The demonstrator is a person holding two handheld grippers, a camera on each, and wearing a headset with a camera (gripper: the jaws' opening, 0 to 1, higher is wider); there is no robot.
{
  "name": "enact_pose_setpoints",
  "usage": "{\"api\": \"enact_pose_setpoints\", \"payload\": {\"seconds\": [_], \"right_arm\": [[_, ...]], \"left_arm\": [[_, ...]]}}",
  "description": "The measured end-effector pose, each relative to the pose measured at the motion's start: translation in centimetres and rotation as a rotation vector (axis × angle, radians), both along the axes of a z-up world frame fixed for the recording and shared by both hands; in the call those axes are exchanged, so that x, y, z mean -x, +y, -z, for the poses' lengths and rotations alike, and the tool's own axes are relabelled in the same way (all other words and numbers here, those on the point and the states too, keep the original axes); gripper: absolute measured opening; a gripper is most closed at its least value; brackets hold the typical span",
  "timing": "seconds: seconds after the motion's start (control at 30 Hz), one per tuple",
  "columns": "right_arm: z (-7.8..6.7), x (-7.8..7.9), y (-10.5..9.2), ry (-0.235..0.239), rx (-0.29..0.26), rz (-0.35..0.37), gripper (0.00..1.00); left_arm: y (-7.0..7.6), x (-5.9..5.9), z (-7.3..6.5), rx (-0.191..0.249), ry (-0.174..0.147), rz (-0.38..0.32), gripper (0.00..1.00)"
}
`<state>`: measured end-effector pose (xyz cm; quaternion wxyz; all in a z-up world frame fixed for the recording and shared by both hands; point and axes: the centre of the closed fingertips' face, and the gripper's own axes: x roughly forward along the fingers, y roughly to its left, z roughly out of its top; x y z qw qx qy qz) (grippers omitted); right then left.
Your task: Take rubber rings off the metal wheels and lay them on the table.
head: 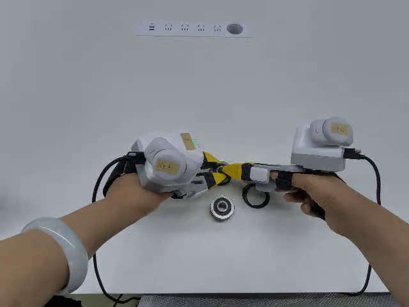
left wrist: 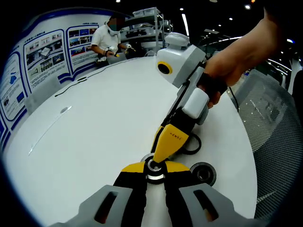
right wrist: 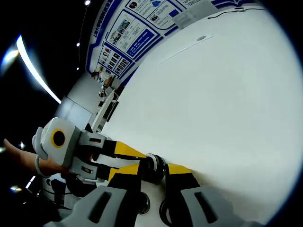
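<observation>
Metal wheel (left wrist: pixel 154 166) in left gripper (left wrist: pixel 155 169) and right gripper (right wrist: pixel 152 170)

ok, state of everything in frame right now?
left gripper: shut on held wheel
right gripper: shut on held wheel
held wheel: clamped between both grippers, rubber still on
second wheel: lying on table, rubber still on
loose ring: off, flat on table
</observation>
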<state>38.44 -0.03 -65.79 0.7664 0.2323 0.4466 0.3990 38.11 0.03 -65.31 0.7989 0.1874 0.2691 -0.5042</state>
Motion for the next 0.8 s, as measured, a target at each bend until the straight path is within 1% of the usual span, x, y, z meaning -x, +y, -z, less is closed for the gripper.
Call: {"api": "enact_pose_setpoints", "payload": {"seconds": [0.37, 0.47, 0.5, 0.53, 0.8], "right_arm": [[-0.18, 0.55, 0.14, 0.024, -0.013, -0.005, 0.21], [-0.31, 0.71, 0.05, 0.03, -0.021, -0.002, 0.21], [-0.48, 0.9, 0.12, 0.04, -0.035, -0.007, 0.19], [-0.59, 0.82, 0.1, 0.041, -0.041, 0.003, 0.19], [-0.84, 1.0, -0.17, 0.037, -0.041, -0.001, 0.19]], "left_arm": [[0.1, -0.02, 0.11, 0.002, 0.0, 0.002, 0.13], [0.12, -0.03, 0.14, 0.003, 0.0, 0.002, 0.13], [0.14, -0.06, 0.18, 0.002, 0.0, 0.002, 0.13], [0.13, -0.07, 0.17, 0.002, 0.0, 0.003, 0.13], [0.12, -0.11, 0.18, 0.002, 0.0, 0.001, 0.13]]}}
